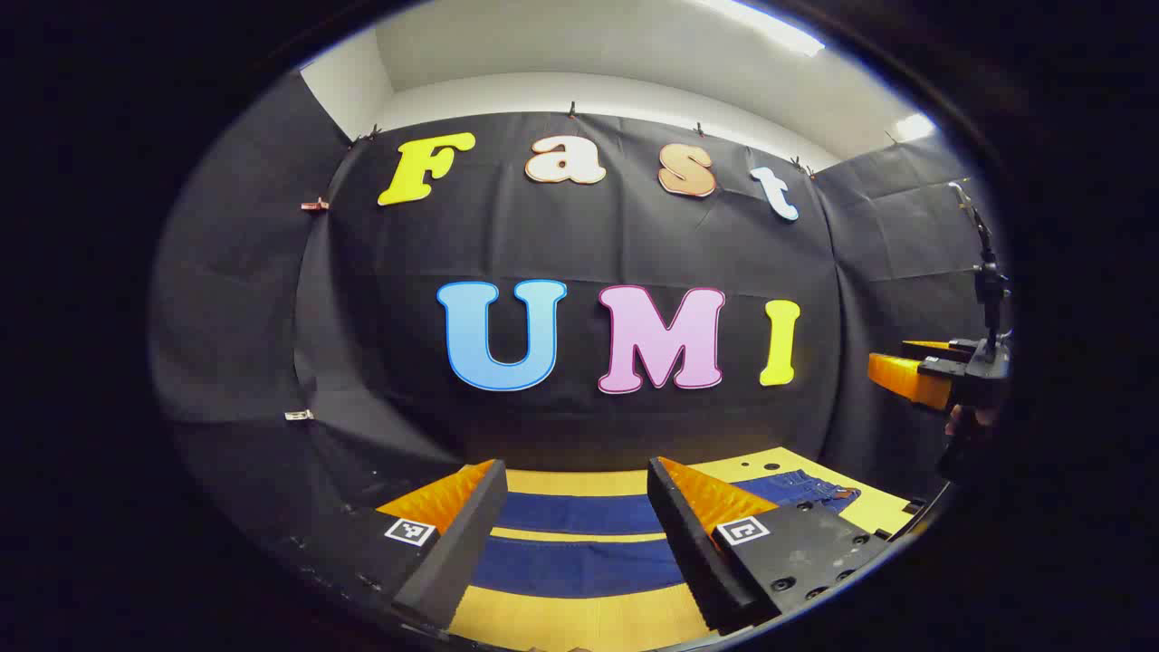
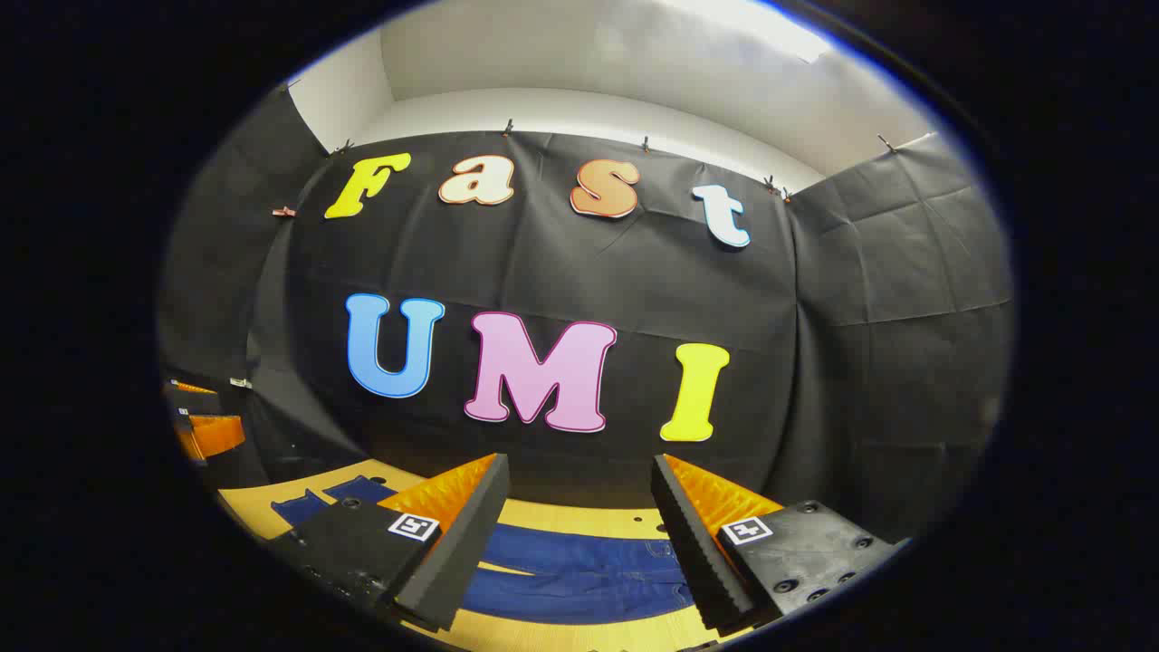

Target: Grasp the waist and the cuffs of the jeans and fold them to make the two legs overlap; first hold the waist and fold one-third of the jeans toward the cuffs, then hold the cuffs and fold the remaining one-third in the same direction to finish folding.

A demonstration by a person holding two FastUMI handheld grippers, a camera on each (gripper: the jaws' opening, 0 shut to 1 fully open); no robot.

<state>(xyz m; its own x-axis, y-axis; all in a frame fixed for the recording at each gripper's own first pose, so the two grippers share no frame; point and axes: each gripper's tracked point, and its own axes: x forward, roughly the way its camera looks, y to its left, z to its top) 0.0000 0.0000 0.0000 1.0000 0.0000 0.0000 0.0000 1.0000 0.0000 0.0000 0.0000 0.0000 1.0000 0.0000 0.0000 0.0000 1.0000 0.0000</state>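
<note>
Both grippers hang spread and empty above the desk. The jeans lie flat below and ahead of the left gripper, legs apart; the waist, seemingly, sits under the right gripper. Lower both together, pinch the nearer leg's edge at waist and cuff, and carry it evenly over the other leg.

Ahead of me hangs a black cloth wall, creased and pinned along its top by small clips. Above it runs a white ceiling with bright lights. Below lies a yellow worktop.
</note>
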